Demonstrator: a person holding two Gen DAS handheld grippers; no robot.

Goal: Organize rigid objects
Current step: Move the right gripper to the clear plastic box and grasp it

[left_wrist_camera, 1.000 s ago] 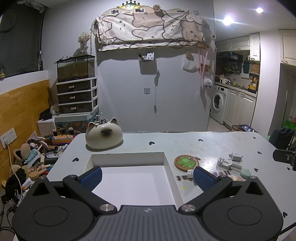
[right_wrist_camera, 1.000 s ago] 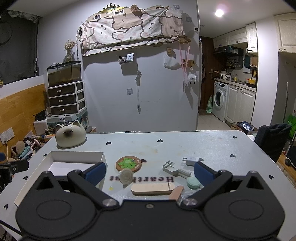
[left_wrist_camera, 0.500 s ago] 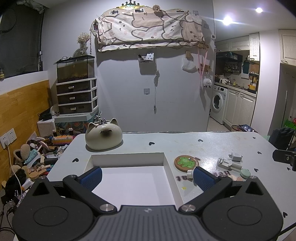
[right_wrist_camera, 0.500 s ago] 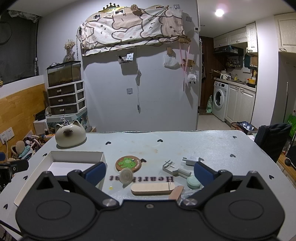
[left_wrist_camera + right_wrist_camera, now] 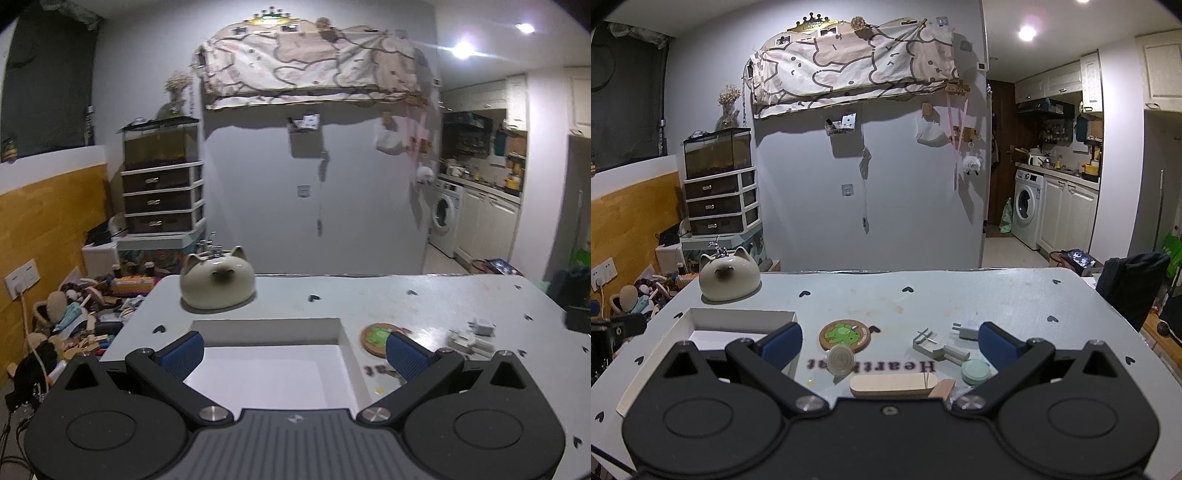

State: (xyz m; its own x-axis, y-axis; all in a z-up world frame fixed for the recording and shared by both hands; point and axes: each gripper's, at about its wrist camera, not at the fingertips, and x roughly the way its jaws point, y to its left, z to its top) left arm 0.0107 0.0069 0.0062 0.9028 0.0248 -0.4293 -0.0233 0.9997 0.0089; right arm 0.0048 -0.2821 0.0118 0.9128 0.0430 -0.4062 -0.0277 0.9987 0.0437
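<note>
While small rigid items sit loose on the table, nothing is gripped. Round green coaster lies right of the white box, a pale disc touching its near edge. Wooden oblong piece lies nearest the camera, mint round lid just beside it, metal clip and white plug behind. Right tool is wide open over these items, holding nothing. Left tool is wide open above the box, holding nothing. Cat-shaped ceramic pot stands behind the box.
</note>
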